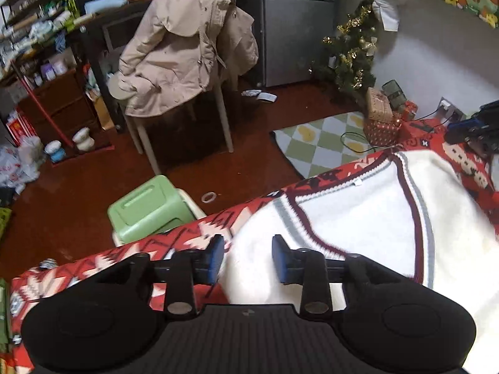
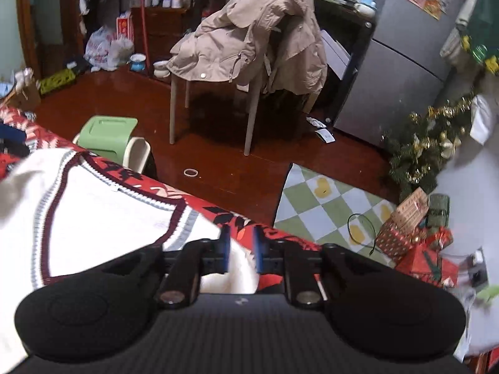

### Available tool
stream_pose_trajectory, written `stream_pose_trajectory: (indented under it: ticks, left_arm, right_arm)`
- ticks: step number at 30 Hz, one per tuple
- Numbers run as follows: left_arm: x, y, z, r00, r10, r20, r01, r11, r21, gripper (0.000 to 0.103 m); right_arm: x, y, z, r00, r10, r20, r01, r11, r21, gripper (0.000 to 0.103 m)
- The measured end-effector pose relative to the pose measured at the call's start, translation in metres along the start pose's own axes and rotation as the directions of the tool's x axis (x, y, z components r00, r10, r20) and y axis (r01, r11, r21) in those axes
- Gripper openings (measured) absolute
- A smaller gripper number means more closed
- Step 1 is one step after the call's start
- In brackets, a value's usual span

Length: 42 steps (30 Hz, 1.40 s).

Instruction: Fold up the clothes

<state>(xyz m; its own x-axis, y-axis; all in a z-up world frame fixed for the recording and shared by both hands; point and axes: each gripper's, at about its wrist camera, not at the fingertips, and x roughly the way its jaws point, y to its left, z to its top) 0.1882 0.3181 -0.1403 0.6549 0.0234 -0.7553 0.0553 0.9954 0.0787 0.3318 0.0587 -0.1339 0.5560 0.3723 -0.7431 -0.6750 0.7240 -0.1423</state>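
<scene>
We see a white knit V-neck vest with maroon and grey trim lying flat, neckline up, on a red patterned cloth that covers the desk. Our left gripper hangs over the vest's shoulder edge with its jaws apart and nothing pinched between the blue pads, and our right gripper hangs over the opposite shoulder, its jaws parted by a narrower gap and likewise empty. Beyond the desk edge stand a green stool and a chair draped with a beige coat on the dark red floor.
</scene>
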Motion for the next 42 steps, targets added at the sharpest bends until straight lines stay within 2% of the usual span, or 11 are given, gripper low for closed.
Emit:
stream_pose_trajectory:
  ticks: [4,7,13,16,22,29,35,38,40,42]
  left_arm:
    - [-0.038,0.005,-0.016,0.999,-0.032,0.037,0.034,0.998,-0.051,0.035]
    - [-0.073,0.002,-0.037,0.997,-0.064,0.053,0.068,0.994,-0.086,0.035]
    - [-0.131,-0.020,-0.092,0.992,-0.110,0.057,0.118,0.980,-0.160,0.035]
    - [-0.150,-0.034,-0.124,0.991,-0.120,0.057,0.129,0.970,-0.204,0.035]
    - [-0.177,-0.065,-0.189,0.993,-0.114,-0.009,0.108,0.961,-0.254,0.035]
    - [-0.204,-0.082,-0.245,0.986,-0.145,-0.079,0.110,0.933,-0.342,0.035]
    - [-0.219,-0.097,-0.274,0.978,-0.145,-0.148,0.094,0.947,-0.308,0.035]
    - [-0.221,-0.097,-0.287,0.965,-0.219,-0.146,0.150,0.914,-0.377,0.035]
    - [-0.220,-0.094,-0.295,0.953,-0.270,-0.139,0.183,0.875,-0.448,0.035]
    - [-0.220,-0.093,-0.302,0.940,-0.312,-0.134,0.205,0.837,-0.508,0.035]
  right_arm:
    - [-0.046,0.001,-0.014,0.998,0.054,0.041,-0.055,0.998,0.014,0.020]
    - [-0.090,0.004,-0.036,0.994,0.091,0.058,-0.094,0.995,0.036,0.026]
    - [-0.175,0.017,-0.108,0.988,0.146,0.057,-0.150,0.985,0.088,0.026]
    - [-0.207,0.029,-0.150,0.989,0.144,0.044,-0.149,0.982,0.114,0.026]
    - [-0.248,0.052,-0.223,0.986,0.165,0.004,-0.162,0.966,0.201,0.026]
    - [-0.280,0.072,-0.282,0.981,0.182,-0.061,-0.161,0.953,0.256,0.030]
    - [-0.291,0.083,-0.318,0.971,0.202,-0.130,-0.150,0.933,0.328,0.030]
    - [-0.294,0.089,-0.334,0.963,0.226,-0.149,-0.156,0.912,0.380,0.032]
    - [-0.294,0.091,-0.343,0.959,0.237,-0.158,-0.154,0.898,0.413,0.037]
    - [-0.292,0.090,-0.348,0.953,0.258,-0.161,-0.160,0.876,0.455,0.037]
